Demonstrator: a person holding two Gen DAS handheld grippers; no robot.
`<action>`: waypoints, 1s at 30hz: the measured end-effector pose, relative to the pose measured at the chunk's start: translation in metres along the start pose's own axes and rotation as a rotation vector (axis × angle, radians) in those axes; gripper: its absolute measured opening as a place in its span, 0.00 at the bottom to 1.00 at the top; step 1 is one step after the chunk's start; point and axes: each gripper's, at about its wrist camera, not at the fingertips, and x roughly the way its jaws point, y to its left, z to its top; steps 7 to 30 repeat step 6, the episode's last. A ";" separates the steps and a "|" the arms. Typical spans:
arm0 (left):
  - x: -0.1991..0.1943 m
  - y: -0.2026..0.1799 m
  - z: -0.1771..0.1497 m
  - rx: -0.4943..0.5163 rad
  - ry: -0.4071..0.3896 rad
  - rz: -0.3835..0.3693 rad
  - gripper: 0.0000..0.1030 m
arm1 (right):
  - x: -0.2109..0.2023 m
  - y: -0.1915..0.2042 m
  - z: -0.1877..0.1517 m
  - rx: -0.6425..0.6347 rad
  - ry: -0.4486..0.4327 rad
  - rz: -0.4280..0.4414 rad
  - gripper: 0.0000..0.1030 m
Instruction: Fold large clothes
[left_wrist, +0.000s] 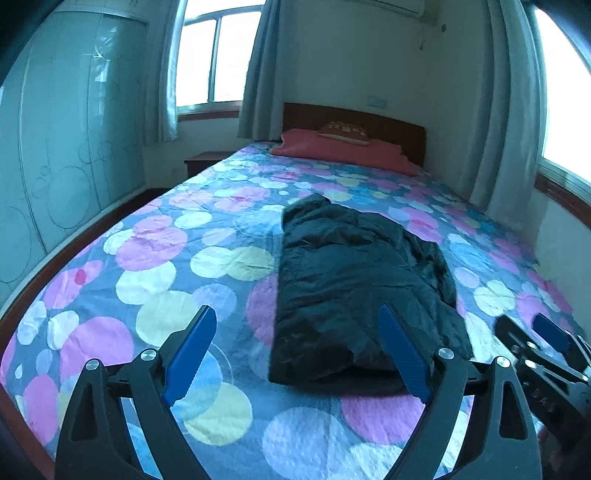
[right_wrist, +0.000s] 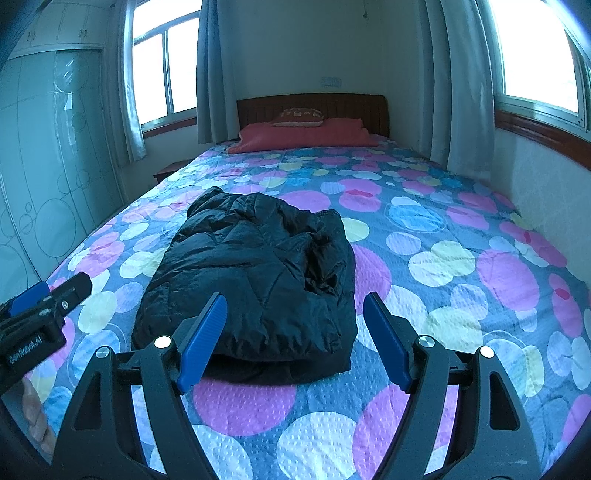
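Two grippers are hovering low over the near end of the bed, both tilted down and holding nothing. Going left to right: the left gripper is sitting with its jaws spread wide and released, its right finger overlapping the jacket's near corner in the left wrist view. The jacket, dark and quilted, is lying bundled on the spotted cover, at about 12 o'clock from the left gripper and 11 o'clock from the right. The right gripper is likewise standing released, jaws empty, just beside the jacket's near right corner. Judging ahead, the slick, puffy fabric is likely to slide or spring apart under a shallow pinch, and a deep pinch risks catching the cover too.
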 end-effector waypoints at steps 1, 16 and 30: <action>0.006 0.004 0.000 -0.004 -0.004 0.017 0.86 | 0.002 -0.005 0.000 0.004 -0.003 -0.009 0.82; 0.046 0.038 -0.002 -0.050 0.078 0.106 0.86 | 0.014 -0.031 -0.001 0.031 0.002 -0.054 0.87; 0.046 0.038 -0.002 -0.050 0.078 0.106 0.86 | 0.014 -0.031 -0.001 0.031 0.002 -0.054 0.87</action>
